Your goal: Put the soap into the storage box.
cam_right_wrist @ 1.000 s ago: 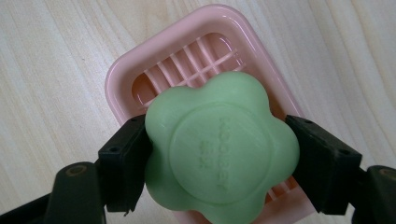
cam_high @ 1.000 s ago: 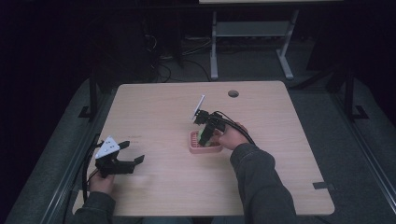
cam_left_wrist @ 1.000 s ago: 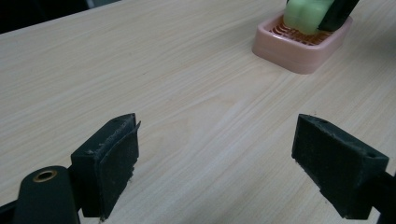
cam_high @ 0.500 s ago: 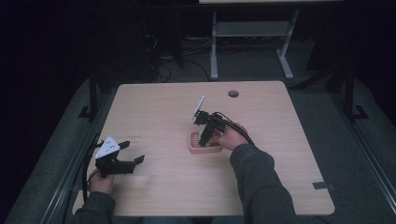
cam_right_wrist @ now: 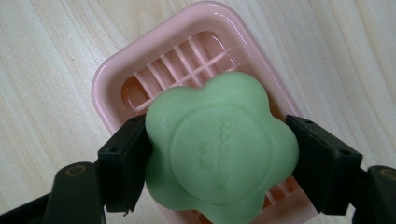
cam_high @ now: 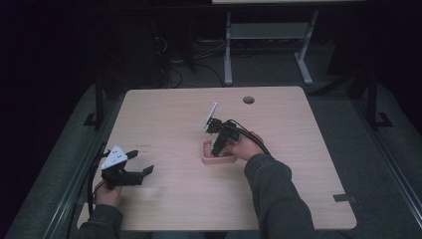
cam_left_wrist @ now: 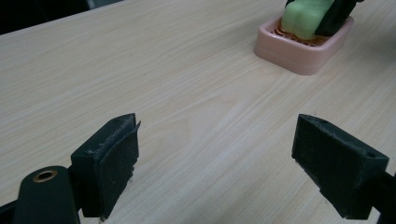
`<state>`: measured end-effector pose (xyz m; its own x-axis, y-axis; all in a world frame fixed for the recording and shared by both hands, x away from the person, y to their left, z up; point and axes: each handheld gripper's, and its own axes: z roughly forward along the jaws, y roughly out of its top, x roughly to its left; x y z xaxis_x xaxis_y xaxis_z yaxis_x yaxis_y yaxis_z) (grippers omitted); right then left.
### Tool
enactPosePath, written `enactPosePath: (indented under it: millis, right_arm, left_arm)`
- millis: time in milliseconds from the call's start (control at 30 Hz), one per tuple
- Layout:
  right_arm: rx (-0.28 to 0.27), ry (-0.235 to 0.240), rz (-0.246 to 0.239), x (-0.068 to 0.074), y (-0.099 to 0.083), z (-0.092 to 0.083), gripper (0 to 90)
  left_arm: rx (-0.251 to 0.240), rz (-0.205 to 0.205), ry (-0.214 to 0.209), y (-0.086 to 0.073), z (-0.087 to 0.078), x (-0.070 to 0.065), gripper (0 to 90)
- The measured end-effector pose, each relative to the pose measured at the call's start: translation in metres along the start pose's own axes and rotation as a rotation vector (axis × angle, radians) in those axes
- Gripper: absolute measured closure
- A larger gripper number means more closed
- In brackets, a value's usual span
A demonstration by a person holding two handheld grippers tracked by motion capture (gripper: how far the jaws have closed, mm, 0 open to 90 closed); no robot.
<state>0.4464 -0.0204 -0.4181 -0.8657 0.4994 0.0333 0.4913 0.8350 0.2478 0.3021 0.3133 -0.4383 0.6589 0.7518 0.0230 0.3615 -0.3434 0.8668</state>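
1. One pale green, flower-shaped bar of soap [cam_right_wrist: 219, 149] sits clamped between the two black jaws of the right gripper [cam_right_wrist: 217, 161], one jaw against each side.
2. Directly beneath the soap and those jaws lies one pink plastic soap dish [cam_right_wrist: 140, 60] with a slotted floor; whether the soap's underside touches the slats is hard to tell.
3. The dish holds nothing besides the soap above it.
4. The left gripper [cam_left_wrist: 217, 161] hovers well apart from the dish, jaws spread wide with only bare wood between them.
5. Everything rests on one light wooden table [cam_high: 164, 114], and nothing stands between the two grippers.
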Motion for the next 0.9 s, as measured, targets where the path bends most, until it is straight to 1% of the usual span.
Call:
enactPosePath:
  millis: [900]
  right_arm:
    - [-0.007, 0.001, 0.001, -0.0005, 0.0003, -0.0002, 25.2]
  left_arm:
    - [-0.003, 0.0, 0.0, 0.0001, -0.0002, 0.0001, 14.4]
